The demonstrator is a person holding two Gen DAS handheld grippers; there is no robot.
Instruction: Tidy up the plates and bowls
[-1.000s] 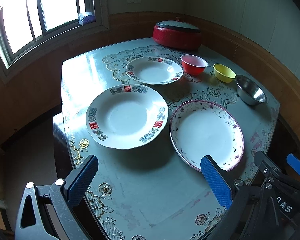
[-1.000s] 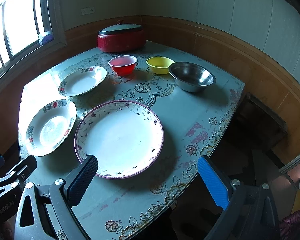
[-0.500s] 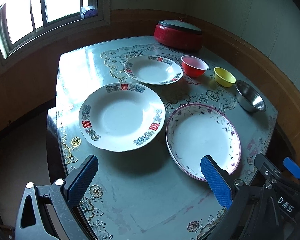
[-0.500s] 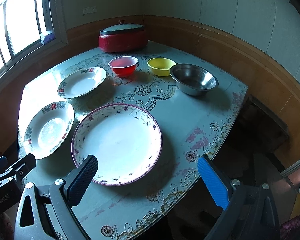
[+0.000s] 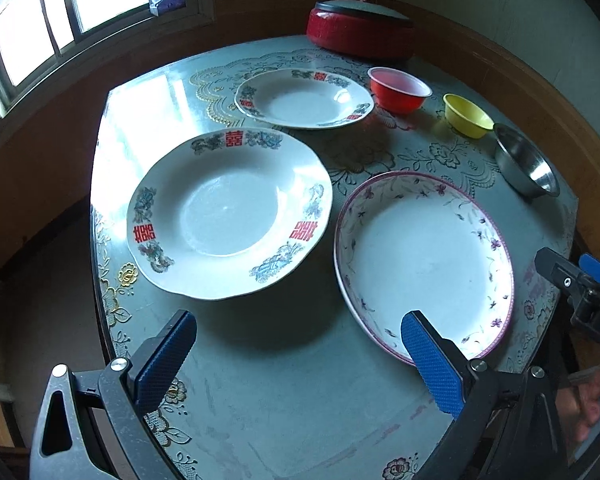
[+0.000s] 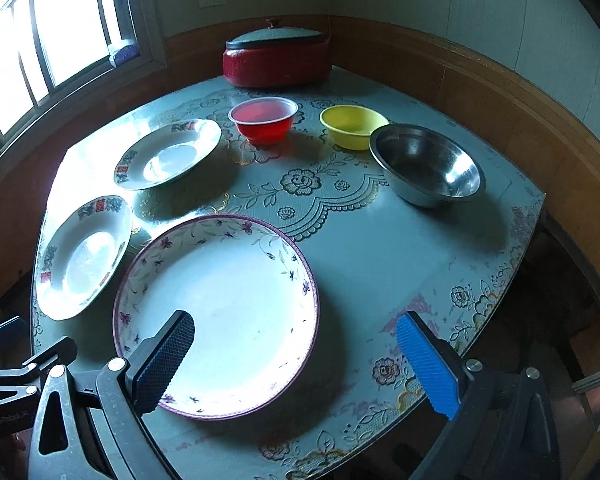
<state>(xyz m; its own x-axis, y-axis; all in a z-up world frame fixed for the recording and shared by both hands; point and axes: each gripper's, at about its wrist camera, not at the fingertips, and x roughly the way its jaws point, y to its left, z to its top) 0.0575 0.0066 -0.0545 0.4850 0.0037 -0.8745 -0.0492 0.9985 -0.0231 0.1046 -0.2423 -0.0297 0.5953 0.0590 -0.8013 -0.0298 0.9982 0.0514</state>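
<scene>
Both grippers have edged closer to the table: left gripper [image 5: 296, 356] and right gripper [image 6: 296, 356], jaws apart and empty, hover before the purple-rimmed plate [image 6: 220, 312], likely base for stacking.

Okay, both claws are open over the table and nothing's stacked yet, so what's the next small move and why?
Probably lower the right claw onto the near rim of the purple-flowered plate and close on it. Its jaws are open and empty, and that plate lies directly beneath them, apart from the two red-marked plates. The left claw hangs over bare table.
</scene>
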